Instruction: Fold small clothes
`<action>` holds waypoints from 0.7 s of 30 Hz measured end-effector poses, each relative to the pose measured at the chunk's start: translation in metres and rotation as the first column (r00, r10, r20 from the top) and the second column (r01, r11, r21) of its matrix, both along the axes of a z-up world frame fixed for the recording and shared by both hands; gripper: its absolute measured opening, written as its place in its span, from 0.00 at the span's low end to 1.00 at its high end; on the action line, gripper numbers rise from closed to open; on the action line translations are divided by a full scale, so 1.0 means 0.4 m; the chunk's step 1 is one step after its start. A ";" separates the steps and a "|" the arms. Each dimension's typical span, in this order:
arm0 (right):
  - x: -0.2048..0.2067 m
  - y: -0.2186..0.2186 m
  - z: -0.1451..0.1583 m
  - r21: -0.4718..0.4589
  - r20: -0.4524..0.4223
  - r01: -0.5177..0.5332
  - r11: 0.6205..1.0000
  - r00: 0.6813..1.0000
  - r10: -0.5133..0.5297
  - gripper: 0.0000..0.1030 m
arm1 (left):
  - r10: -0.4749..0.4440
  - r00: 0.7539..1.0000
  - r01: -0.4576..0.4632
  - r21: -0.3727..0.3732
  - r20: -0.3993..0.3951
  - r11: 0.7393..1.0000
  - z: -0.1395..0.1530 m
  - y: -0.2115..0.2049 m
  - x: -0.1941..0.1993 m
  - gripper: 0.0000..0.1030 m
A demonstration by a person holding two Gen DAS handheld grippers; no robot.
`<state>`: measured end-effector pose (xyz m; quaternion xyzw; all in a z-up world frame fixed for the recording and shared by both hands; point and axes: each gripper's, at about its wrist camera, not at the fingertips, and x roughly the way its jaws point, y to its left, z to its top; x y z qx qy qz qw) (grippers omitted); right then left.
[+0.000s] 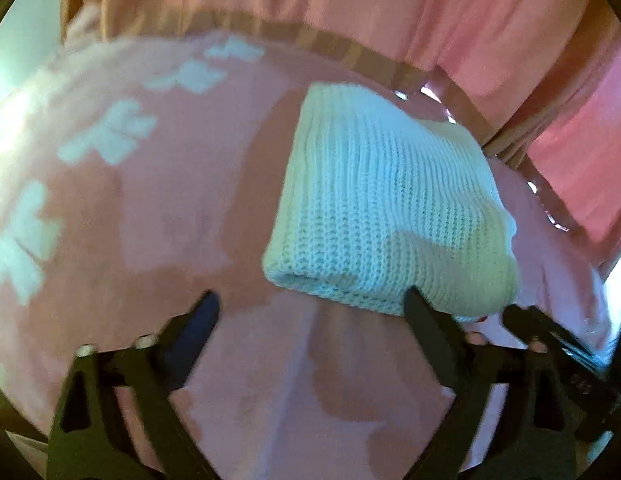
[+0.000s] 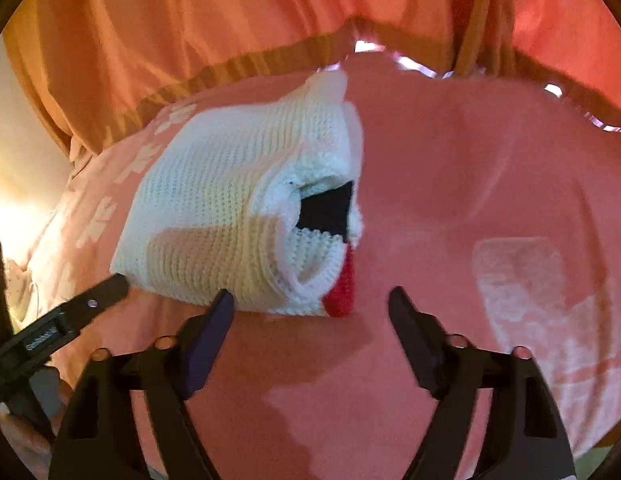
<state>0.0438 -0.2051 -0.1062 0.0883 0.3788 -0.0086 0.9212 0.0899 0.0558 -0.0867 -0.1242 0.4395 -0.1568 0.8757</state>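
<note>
1. Two hand-held grippers are hovering at the near edge of the folded white knit garment [image 1: 386, 200], both w/ jaws apart and nothing pinched between them.
2. Left hand-held gripper [image 1: 310, 300] is standing wide; its right finger is touching the knit's near edge, the left finger is over bare pink blanket [image 1: 150, 200].
3. Right hand-held gripper [image 2: 310, 296] is standing at a middling gap; its left finger is touching the knit's near edge, close to the red trim [image 2: 342, 296].
4. Garment is lying as a thick folded bundle on the pink blanket, which seems to cover a bed, not a bench. Orange-pink curtain [image 2: 230, 20] is hanging behind.
5. Step in hand, prob.: taking hold of the near edge for another fold or to tidy it.
6. Next move calls for both to close on the edge, through all layers, evenly, so the bundle isn't slipping open.
</note>
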 end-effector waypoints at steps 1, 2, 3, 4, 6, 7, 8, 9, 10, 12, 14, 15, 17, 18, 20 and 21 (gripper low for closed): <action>0.016 0.003 -0.010 0.004 -0.017 -0.010 1.000 1.000 0.010 0.29 | -0.021 0.999 0.022 0.006 -0.035 1.000 -0.015 -0.012 0.017 0.50; 0.035 0.007 -0.020 0.018 -0.038 -0.029 0.999 0.999 0.029 0.13 | -0.030 0.998 0.031 0.014 -0.054 0.999 -0.024 -0.020 0.027 0.33; 0.040 0.007 -0.015 0.031 -0.027 -0.031 0.999 0.999 0.032 0.12 | -0.036 0.997 0.037 0.018 -0.069 0.999 -0.031 -0.025 0.035 0.26; 0.037 0.007 -0.002 0.035 -0.008 -0.036 0.999 0.999 0.037 0.11 | -0.039 0.996 0.040 0.013 -0.080 0.999 -0.032 -0.029 0.039 0.16; 0.000 0.011 0.058 0.043 0.082 -0.069 0.997 0.994 0.065 0.11 | -0.055 0.996 0.056 0.006 -0.064 0.998 -0.018 -0.028 0.035 0.12; -0.017 0.011 0.080 0.033 0.118 -0.076 0.997 0.990 0.071 0.11 | -0.059 0.997 0.061 0.022 -0.055 0.998 -0.013 -0.028 0.031 0.12; -0.026 0.007 0.078 -0.004 0.123 -0.061 0.998 0.991 0.061 0.11 | -0.054 0.997 0.057 0.064 -0.051 0.996 -0.016 -0.029 0.031 0.12; -0.014 -0.002 0.049 -0.027 0.075 -0.041 0.999 0.996 0.043 0.11 | -0.037 0.997 0.045 0.110 -0.069 0.993 -0.035 -0.028 0.036 0.12; 0.009 -0.015 0.003 -0.021 -0.009 -0.023 0.999 1.000 0.023 0.11 | -0.017 0.994 0.030 0.131 -0.104 0.991 -0.060 -0.023 0.043 0.11; 0.042 -0.046 -0.086 0.074 -0.133 0.009 0.997 0.991 0.001 0.12 | -0.013 0.996 0.025 0.128 -0.090 0.991 -0.058 -0.017 0.040 0.11; 0.039 -0.027 -0.067 0.019 -0.116 -0.009 1.000 0.993 0.011 0.15 | -0.033 0.997 0.043 0.150 -0.063 0.988 -0.035 -0.024 0.020 0.11; 0.028 -0.012 -0.049 -0.022 -0.088 -0.018 1.000 0.996 0.016 0.19 | -0.036 0.998 0.043 0.155 -0.046 0.987 -0.026 -0.024 0.008 0.11; -0.006 0.005 -0.016 -0.043 -0.032 -0.028 0.999 0.999 0.026 0.21 | -0.058 0.998 0.059 0.137 -0.005 0.989 0.002 -0.026 -0.029 0.14; -0.021 0.005 -0.007 -0.045 -0.016 -0.025 0.999 1.000 0.025 0.24 | -0.078 0.997 0.075 0.127 0.019 0.989 0.018 -0.027 -0.053 0.16; -0.060 0.011 0.007 -0.072 0.025 0.001 0.997 1.000 0.000 0.36 | -0.089 0.994 0.081 0.130 0.062 0.988 0.041 -0.032 -0.092 0.45; -0.076 0.013 0.011 -0.089 0.045 0.019 0.996 0.999 -0.015 0.47 | -0.089 0.992 0.077 0.132 0.089 0.988 0.054 -0.035 -0.111 0.56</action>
